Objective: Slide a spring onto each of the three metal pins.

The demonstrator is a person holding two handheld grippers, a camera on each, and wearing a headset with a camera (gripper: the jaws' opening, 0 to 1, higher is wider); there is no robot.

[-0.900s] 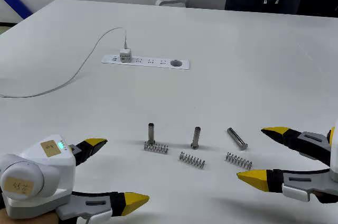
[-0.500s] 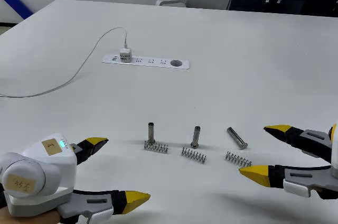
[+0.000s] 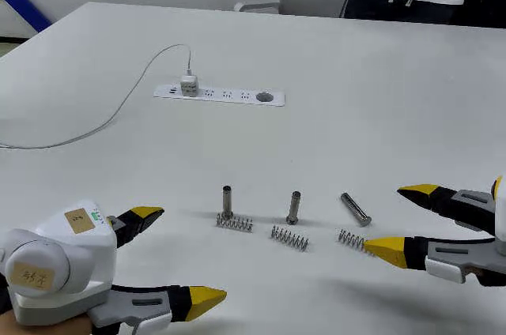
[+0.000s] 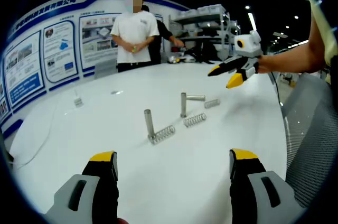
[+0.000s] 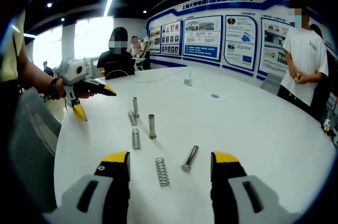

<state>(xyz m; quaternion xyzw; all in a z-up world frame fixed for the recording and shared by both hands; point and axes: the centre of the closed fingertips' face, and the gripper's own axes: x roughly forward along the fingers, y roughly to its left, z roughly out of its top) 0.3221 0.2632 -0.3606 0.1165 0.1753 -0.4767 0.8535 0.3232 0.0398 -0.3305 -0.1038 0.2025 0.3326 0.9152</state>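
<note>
A: Head view first. Where do the pins sit?
B: On the white counter (image 3: pixel 379 90), in a row between the grippers. The left pin (image 3: pixel 227 201) and middle pin (image 3: pixel 294 207) stand upright; the right pin (image 3: pixel 355 208) lies flat. A spring lies in front of each: the left spring (image 3: pixel 235 223) at its pin's foot, the middle spring (image 3: pixel 288 238) just beside its pin, the right spring (image 3: pixel 350 239) close to one yellow tip of the right gripper (image 3: pixel 394 218). Farther back lies a power strip (image 3: pixel 219 94) with a white plug (image 3: pixel 188 84) and cable (image 3: pixel 118 110).
A: And the jaws?
B: Both pairs are wide apart and hold nothing. The left gripper (image 3: pixel 180 254) hangs well apart from the left pin.
A: What does the left gripper view add?
B: A person in a white shirt (image 4: pixel 133 34) standing beyond the counter, and wall posters (image 4: pixel 58 44) behind.
A: The right gripper view?
B: The right pin and right spring straight ahead of its jaws, plus a seated person (image 5: pixel 119 57) past the counter's far edge.
</note>
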